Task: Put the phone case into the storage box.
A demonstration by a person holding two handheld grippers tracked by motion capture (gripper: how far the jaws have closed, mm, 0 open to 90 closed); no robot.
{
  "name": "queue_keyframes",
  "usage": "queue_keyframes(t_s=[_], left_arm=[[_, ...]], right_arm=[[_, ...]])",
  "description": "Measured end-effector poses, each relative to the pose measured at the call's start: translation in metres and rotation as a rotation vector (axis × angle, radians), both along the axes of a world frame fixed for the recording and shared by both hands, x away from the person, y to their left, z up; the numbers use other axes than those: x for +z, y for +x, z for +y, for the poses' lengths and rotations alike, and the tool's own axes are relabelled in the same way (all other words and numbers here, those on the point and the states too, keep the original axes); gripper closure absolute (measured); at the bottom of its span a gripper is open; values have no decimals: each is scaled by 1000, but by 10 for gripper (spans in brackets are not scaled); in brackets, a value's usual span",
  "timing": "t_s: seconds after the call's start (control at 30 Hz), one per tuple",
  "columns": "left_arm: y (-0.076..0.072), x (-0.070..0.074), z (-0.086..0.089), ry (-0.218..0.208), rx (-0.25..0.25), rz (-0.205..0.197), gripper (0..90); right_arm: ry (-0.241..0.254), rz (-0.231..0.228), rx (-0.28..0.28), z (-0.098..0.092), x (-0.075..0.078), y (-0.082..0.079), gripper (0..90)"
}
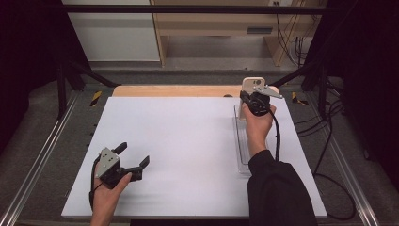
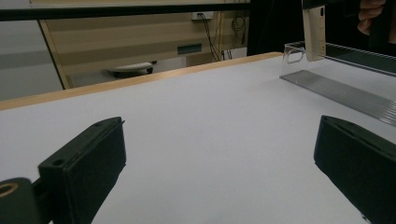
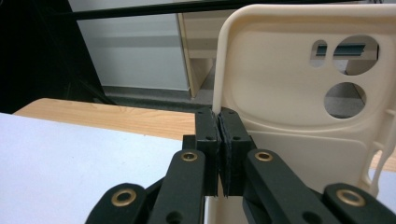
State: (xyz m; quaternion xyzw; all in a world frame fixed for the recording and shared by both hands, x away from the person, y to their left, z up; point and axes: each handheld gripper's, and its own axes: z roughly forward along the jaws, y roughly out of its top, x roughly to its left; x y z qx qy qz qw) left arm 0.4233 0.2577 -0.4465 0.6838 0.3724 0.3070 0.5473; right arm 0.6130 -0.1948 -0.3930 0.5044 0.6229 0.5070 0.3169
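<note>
Right hand-held gripper (image 3: 219,154) clamped tight on the left edge of a cream phone case (image 3: 299,107), held upright above the far end of a clear tray (image 1: 243,150).
Seen from the right gripper view: camera cut-outs in the case, pads pinching its rim. Caught from the left gripper view: case edge-on over the tray's handle end. From the high view: left hand-held gripper (image 1: 134,155) resting low at the near left, spread wide, holding nothing. Below it all, a white counter (image 1: 179,146) with a wooden far edge; beyond, grey floor, pale wooden furniture, trailing cables, black frame posts.
</note>
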Motion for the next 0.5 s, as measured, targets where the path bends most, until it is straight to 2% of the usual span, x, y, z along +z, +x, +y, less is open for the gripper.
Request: queue_keyframes(t_s=[0.3,0.5], left_arm=[[0,0,1,-4,0,-3,21],[0,0,1,-3,-3,-2,21]], right_arm=[[-11,8,-9,1,-4,2,880],[0,16,-12,2,-7,4,880]])
